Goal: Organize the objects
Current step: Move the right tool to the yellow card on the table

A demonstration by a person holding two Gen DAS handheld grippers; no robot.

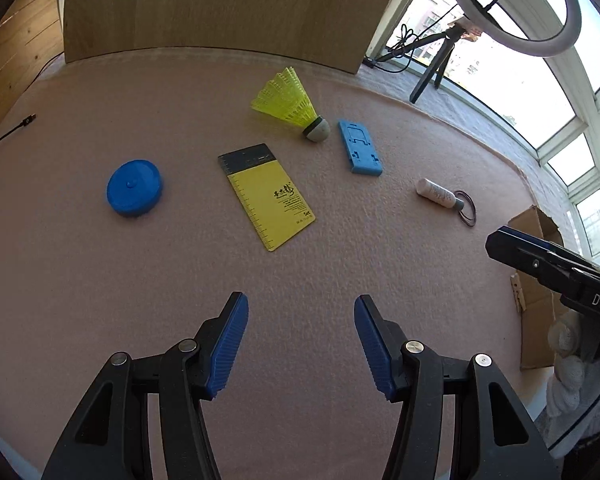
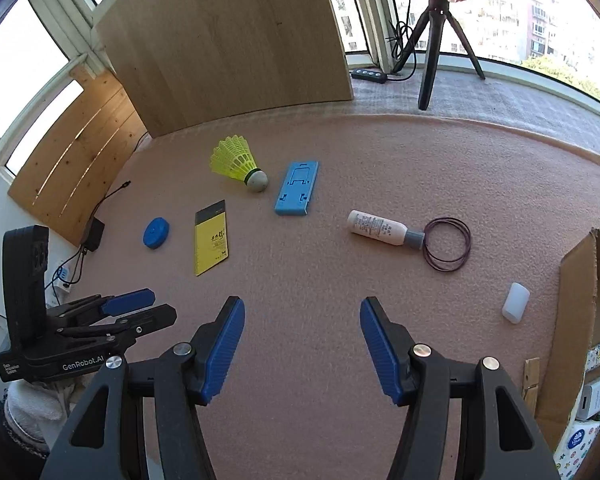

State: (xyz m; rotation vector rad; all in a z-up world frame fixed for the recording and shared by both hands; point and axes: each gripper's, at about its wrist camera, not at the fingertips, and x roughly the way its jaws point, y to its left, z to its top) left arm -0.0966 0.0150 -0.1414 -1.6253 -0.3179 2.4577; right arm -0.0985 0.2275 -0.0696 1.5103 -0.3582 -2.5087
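We see our left gripper (image 1: 301, 340) spread apart and empty above the pink mat (image 1: 340, 260). Well ahead lie a blue disc (image 1: 134, 188), yellow card (image 1: 266, 196), shuttlecock (image 1: 290, 100), blue stand (image 1: 359, 147) and white bottle (image 2: 382, 229). Our right gripper (image 2: 302, 347) also gapes, holding nothing, beside the cardboard box (image 2: 580, 300).

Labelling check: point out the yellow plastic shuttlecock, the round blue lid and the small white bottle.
yellow plastic shuttlecock (image 1: 286, 98), left wrist view, skirt
round blue lid (image 1: 134, 186), left wrist view, top face
small white bottle (image 2: 376, 227), right wrist view, body
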